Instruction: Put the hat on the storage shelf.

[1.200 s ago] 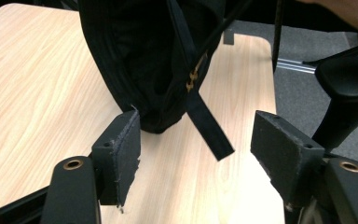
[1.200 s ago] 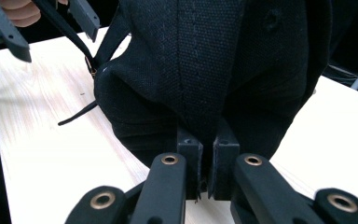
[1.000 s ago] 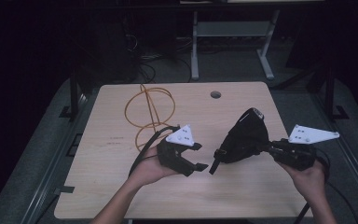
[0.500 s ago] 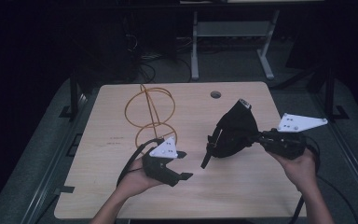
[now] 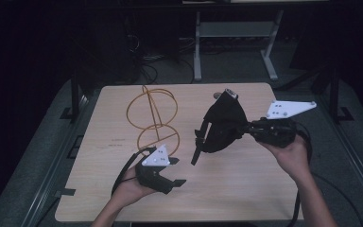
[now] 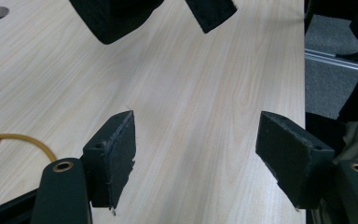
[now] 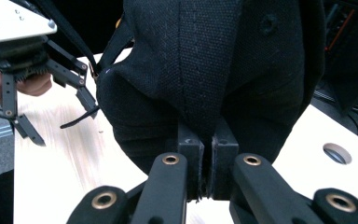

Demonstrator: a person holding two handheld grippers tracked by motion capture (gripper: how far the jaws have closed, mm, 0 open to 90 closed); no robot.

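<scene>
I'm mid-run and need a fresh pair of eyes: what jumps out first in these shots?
The black cap held up above the right half of the table, a fold of its fabric pinched between the shut jaws of the right gripper. Next, the orange wire stand upright on the table's left half. The left gripper sits low near the front edge, jaws wide open, holding nothing.
</scene>
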